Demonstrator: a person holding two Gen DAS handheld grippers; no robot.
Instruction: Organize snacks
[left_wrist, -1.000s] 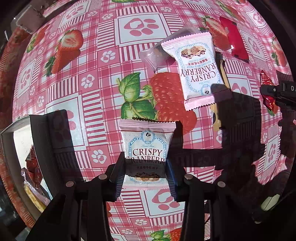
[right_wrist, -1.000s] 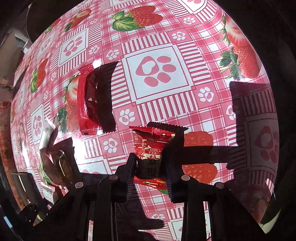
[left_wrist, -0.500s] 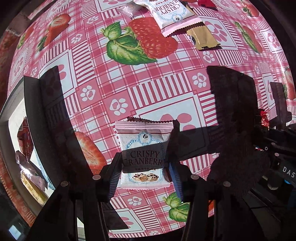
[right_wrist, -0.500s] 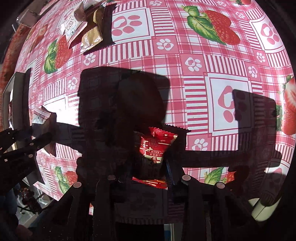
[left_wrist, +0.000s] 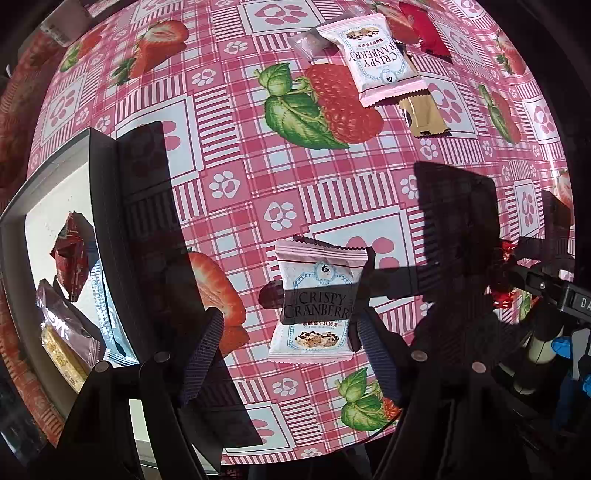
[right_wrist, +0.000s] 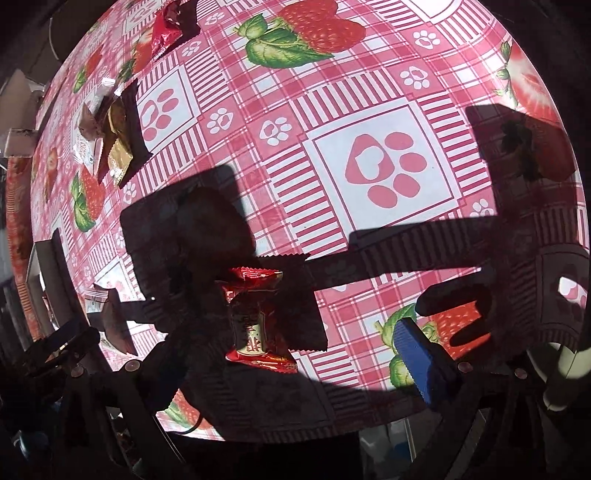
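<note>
Surface: pink plaid cloth printed with strawberries and paw marks, in hard sunlight with deep shadows. Left gripper: pointing down, jaws opening — a white-and-pink Crispy Cranberry packet sits between them; the right pad stands at the packet's edge, the left pad well clear of it, so no squeeze shows. Whether the packet hangs or lies on the cloth cannot be told. Right gripper: jaws opening, spread wide; a red snack packet is between them, nearer the shaded left side, with the blue-ribbed right pad far from it; contact on the left side is lost in shadow. Tray: dark-rimmed, white floor, at the left edge of the left wrist view, holding a red packet, a purple packet, a pale blue packet leaning on the wall and a yellow one. Loose stock at the far side of the cloth: a second Crispy Cranberry packet, partly over a clear wrapper and a gold packet, with a red bar beyond — all apart from the tray.
</note>
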